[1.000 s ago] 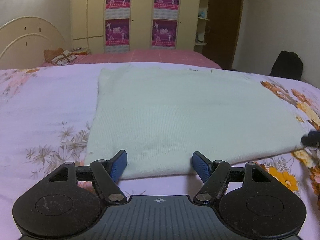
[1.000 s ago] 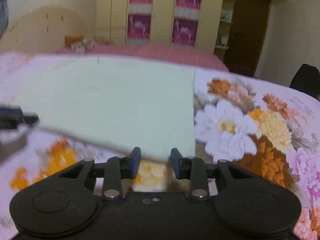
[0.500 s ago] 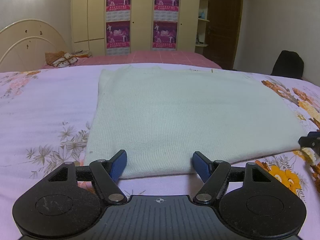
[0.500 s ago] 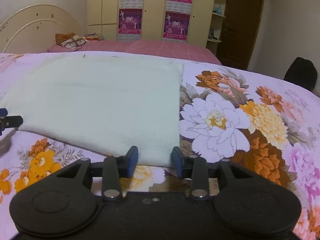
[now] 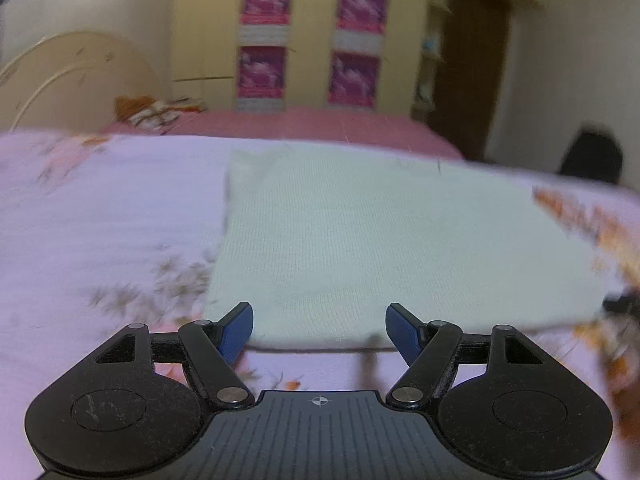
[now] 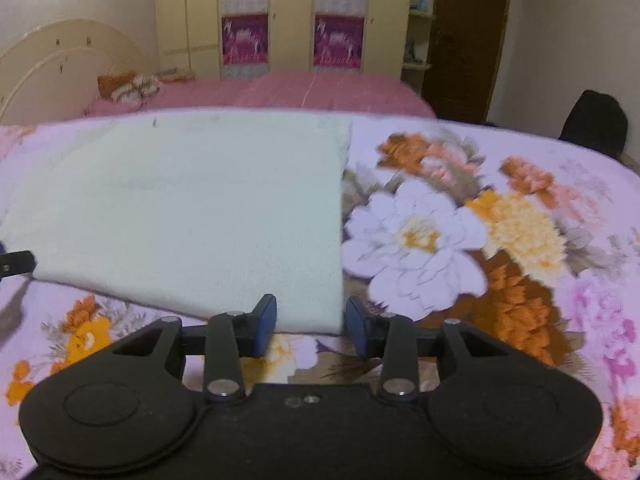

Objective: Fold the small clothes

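Observation:
A pale cream knit garment (image 5: 360, 248) lies flat, folded into a rectangle, on the floral bedspread (image 5: 100, 220). My left gripper (image 5: 319, 328) is open and empty, its blue fingertips at the garment's near edge, near the left corner. The garment also shows in the right wrist view (image 6: 192, 216). My right gripper (image 6: 311, 322) is open and empty at the garment's near right corner, jaws either side of the corner. The other gripper's tip shows at the left edge of the right wrist view (image 6: 16, 262).
The bedspread with big flowers (image 6: 460, 240) spreads to the right. A pink bed (image 6: 280, 88), a cream headboard (image 6: 60, 64) and a wardrobe with pink posters (image 5: 312, 48) stand behind. A dark chair (image 6: 596, 124) is at the far right.
My right gripper's jaws have opened wider and no longer hold the garment's corner, which now lies flat. My left gripper has risen and tilted slightly; the view is blurred with motion.

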### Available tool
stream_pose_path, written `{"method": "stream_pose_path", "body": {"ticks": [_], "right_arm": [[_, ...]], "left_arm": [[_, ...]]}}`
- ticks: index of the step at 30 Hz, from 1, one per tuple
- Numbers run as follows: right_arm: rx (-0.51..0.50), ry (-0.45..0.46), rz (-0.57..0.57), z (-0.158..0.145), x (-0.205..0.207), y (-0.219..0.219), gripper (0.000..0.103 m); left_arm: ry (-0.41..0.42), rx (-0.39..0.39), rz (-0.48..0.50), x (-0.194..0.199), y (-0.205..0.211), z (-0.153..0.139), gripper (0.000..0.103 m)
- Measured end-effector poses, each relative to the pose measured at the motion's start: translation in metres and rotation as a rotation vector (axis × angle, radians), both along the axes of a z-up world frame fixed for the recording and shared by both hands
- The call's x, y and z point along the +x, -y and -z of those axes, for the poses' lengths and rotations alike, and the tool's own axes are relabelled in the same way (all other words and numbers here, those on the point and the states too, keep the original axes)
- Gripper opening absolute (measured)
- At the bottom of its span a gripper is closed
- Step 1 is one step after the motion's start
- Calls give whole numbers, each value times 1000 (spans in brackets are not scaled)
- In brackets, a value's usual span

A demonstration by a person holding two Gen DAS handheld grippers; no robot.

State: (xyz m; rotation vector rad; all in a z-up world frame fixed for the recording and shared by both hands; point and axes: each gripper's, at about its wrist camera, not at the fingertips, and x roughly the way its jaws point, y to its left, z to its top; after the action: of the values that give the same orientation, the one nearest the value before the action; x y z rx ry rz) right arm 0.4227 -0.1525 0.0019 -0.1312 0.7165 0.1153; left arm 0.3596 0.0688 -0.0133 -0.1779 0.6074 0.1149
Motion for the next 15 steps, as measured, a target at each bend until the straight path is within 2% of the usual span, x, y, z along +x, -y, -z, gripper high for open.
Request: {"method": "stream_pose_path", "body": {"ticks": [3, 4, 5, 6, 8, 10, 13, 14, 15], "right_arm": [[22, 17, -16, -9, -11, 3, 38], [31, 19, -26, -11, -14, 3, 38], [38, 18, -37, -12, -16, 1, 38], [45, 16, -48, -14, -17, -2, 37], [62, 15, -70, -17, -18, -9, 37], [100, 19, -98, -21, -17, -16, 37], [177, 10, -121, -25, -7, -23, 36], [196, 10, -127, -25, -2, -26, 34], [211, 14, -133, -26, 5, -29, 27]], "left_arm": [[9, -244, -76, -17, -23, 5, 73], [5, -366, -113, -20, -34, 13, 72], [6, -464, -150, -21, -43, 21, 68], [14, -554, -185, -22, -50, 28, 60], [39, -706, -251, -20, -63, 45, 59], [73, -763, -290, -13, -69, 52, 59], [108, -774, -310, 2, -70, 56, 59], [115, -776, -314, 7, -70, 57, 59], [123, -777, -317, 13, -70, 58, 59]]}}
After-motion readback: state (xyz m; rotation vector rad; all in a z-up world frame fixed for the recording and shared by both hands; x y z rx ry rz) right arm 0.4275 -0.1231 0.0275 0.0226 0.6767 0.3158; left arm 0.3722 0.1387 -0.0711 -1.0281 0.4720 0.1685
